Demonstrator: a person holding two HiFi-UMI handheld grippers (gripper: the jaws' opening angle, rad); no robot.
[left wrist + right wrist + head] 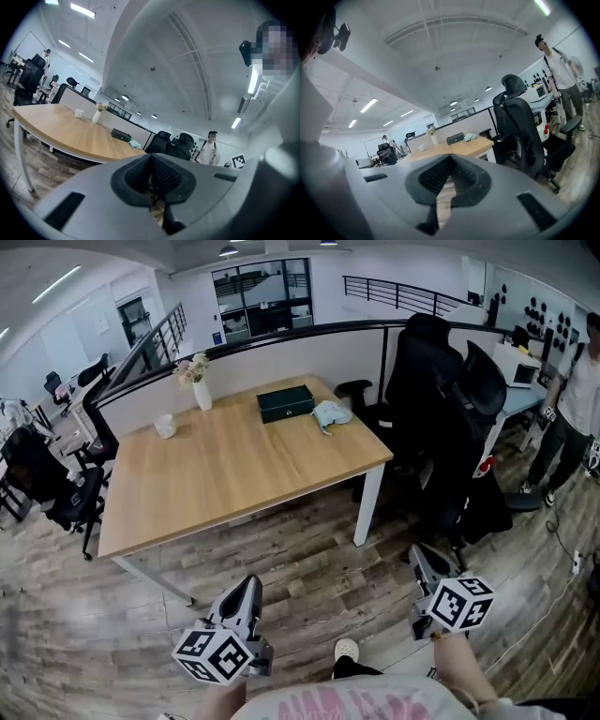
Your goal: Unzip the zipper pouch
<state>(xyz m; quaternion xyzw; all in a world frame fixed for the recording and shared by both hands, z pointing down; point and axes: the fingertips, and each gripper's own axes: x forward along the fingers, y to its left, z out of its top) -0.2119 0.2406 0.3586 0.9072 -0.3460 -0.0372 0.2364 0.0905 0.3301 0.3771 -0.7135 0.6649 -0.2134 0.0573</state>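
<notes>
At near left, left tongs [247, 587]: clenched on nothing, held low by the person's body, well apart from the table [225, 479].
At near right, right tongs [421, 557]: also pressed together and empty, above the wood floor [309, 568].
Zipper pouch [330, 414]: most likely the pale teal soft thing on the table's far right part, just beside a dark box [286, 403]; its zip is too small to make out.
Risk, dragging: the pouch looks light and lies near the right edge, so a one-sided pull on the slider could slide it along or off unless the other tongs pin the fabric.
Risk, slipping: the pull tab is probably small, so the pads may lose it.
Around: flower vase [202, 390] and white cup [166, 426] at far left, well apart from the pouch.
In the way: black office chairs [441, 399] crowd the table's right side; a person [574, 399] stands at far right.
</notes>
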